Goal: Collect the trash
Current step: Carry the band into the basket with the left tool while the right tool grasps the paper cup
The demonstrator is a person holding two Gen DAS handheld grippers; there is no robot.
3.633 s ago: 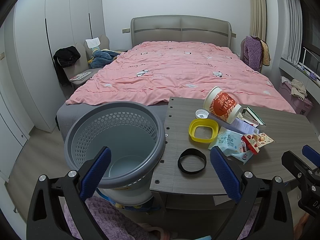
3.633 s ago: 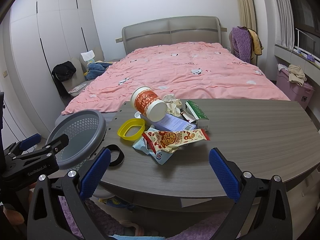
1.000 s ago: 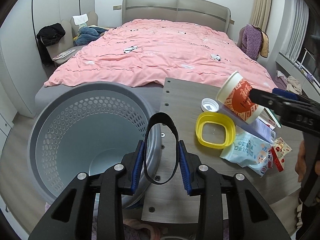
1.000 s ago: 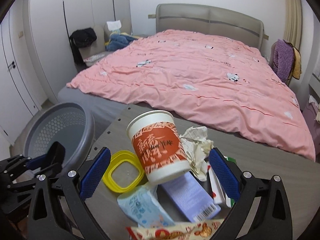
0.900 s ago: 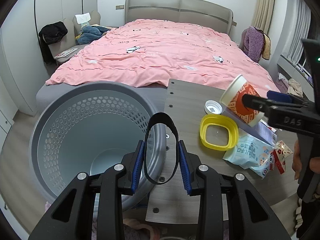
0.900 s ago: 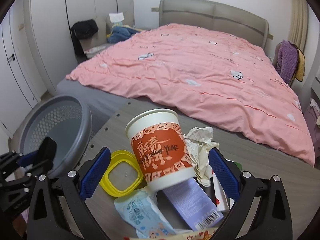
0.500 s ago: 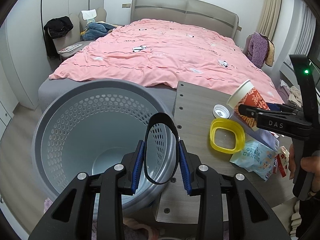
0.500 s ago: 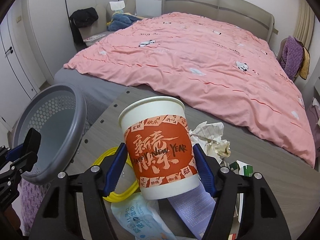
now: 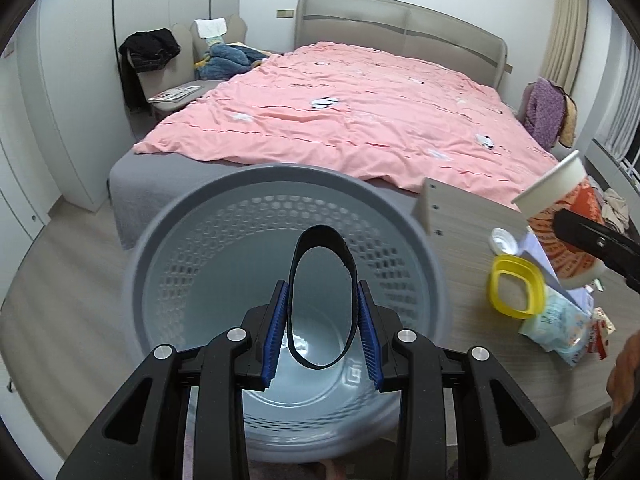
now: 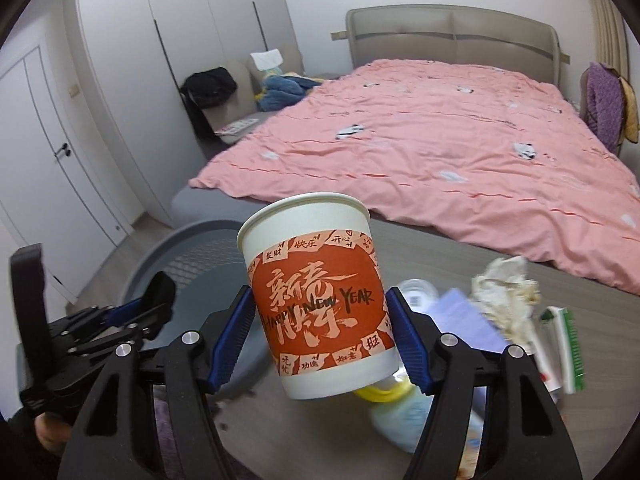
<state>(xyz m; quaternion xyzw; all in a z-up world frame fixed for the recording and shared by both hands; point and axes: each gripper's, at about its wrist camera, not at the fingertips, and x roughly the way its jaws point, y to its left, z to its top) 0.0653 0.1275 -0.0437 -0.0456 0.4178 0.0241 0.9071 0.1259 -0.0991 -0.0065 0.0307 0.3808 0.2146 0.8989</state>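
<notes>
A black band (image 9: 322,260) stands upright between the blue pads of my left gripper (image 9: 323,320), which is shut on it and hangs over the mouth of the grey perforated bin (image 9: 180,240). My right gripper (image 10: 322,340) is shut on a white paper cup (image 10: 320,300) with an orange label, lifted off the table and held upright. In the left wrist view the same cup (image 9: 560,204) shows at the far right in the other gripper's black jaw. The bin (image 10: 188,248) lies behind and left of the cup in the right wrist view.
On the grey wooden table (image 9: 472,320) lie a yellow lid ring (image 9: 516,288), a white cap (image 9: 502,240), a pale blue wrapper (image 9: 560,328), a crumpled tissue (image 10: 508,292) and a green-white box (image 10: 560,344). A pink-covered bed (image 9: 360,120) stands beyond. A chair with clothes (image 9: 176,68) is far left.
My left gripper carried the band leftward from over the table edge to over the bin. My right gripper shut on the cup, lifted it and brought it left, toward the bin.
</notes>
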